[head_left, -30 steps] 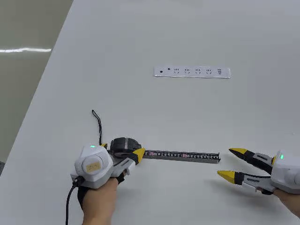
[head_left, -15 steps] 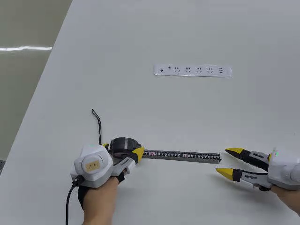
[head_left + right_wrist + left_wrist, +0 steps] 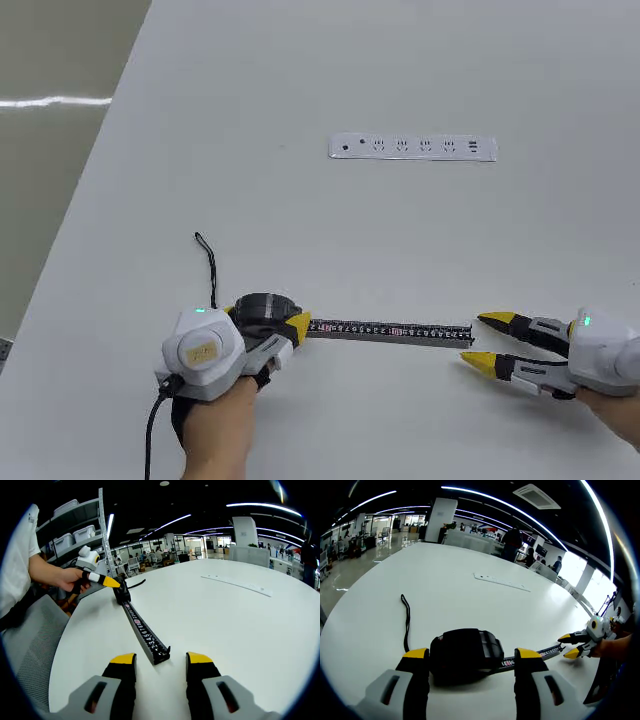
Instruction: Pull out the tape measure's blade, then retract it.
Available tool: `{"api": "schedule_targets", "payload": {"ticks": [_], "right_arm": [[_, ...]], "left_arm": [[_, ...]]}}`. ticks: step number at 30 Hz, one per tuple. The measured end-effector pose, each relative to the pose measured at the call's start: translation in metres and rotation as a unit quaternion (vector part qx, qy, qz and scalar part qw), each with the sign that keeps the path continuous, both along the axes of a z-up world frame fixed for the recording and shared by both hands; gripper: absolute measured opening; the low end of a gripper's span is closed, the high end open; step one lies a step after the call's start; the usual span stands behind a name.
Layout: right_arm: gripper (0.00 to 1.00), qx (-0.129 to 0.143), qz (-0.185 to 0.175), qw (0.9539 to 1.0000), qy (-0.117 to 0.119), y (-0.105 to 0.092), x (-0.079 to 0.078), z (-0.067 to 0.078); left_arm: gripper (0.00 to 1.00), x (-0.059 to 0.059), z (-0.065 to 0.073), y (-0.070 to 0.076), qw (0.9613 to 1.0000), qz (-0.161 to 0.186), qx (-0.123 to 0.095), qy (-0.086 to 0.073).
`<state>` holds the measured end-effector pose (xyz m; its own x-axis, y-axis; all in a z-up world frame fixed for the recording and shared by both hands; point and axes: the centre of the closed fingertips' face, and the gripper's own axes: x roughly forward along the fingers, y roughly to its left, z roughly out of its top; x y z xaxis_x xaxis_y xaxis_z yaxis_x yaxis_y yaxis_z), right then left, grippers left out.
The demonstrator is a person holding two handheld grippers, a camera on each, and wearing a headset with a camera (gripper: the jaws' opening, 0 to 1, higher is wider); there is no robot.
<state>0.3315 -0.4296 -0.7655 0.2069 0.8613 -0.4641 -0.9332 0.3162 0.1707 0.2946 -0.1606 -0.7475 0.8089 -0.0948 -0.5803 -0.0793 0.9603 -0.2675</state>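
A black tape measure case (image 3: 262, 312) (image 3: 465, 653) lies on the white table, and my left gripper (image 3: 270, 330) (image 3: 471, 656) is shut on it, one yellow-tipped finger on each side. Its black blade (image 3: 390, 332) (image 3: 142, 630) lies pulled out flat to the right. The blade's end hook (image 3: 468, 335) (image 3: 161, 655) sits just in front of my right gripper (image 3: 478, 340) (image 3: 161, 659), which stands open and apart from the hook. A black wrist strap (image 3: 208, 265) (image 3: 406, 621) trails from the case toward the far side.
A white power strip (image 3: 412, 148) (image 3: 501, 581) (image 3: 237, 584) lies farther back on the table. The table's left edge (image 3: 80, 200) drops to the floor. A black cable (image 3: 152, 440) hangs from the left gripper. Bare tabletop surrounds the tape.
My right gripper has crept left toward the blade's end, and its fingers stand a little closer together. The left gripper and the case have stayed put.
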Motion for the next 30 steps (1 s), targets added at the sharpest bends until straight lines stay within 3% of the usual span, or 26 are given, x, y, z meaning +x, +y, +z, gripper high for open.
{"api": "schedule_targets", "payload": {"ticks": [13, 23, 30], "right_arm": [[0.3, 0.004, 0.008, 1.0, 0.0, 0.0044, 0.0016, -0.0029], [0.16, 0.004, 0.021, 0.9997, -0.006, 0.0059, -0.0002, -0.0054], [0.13, 0.004, 0.026, 0.9996, -0.01, 0.0083, 0.0011, -0.0088]], "left_arm": [[0.64, 0.0028, -0.0042, 0.0029, 0.9999, 0.013, -0.005, 0.003], [0.63, 0.0039, -0.0051, 0.0037, 0.9998, 0.017, -0.005, 0.005], [0.63, 0.0051, -0.0067, 0.0038, 0.9998, 0.017, -0.003, 0.007]]}}
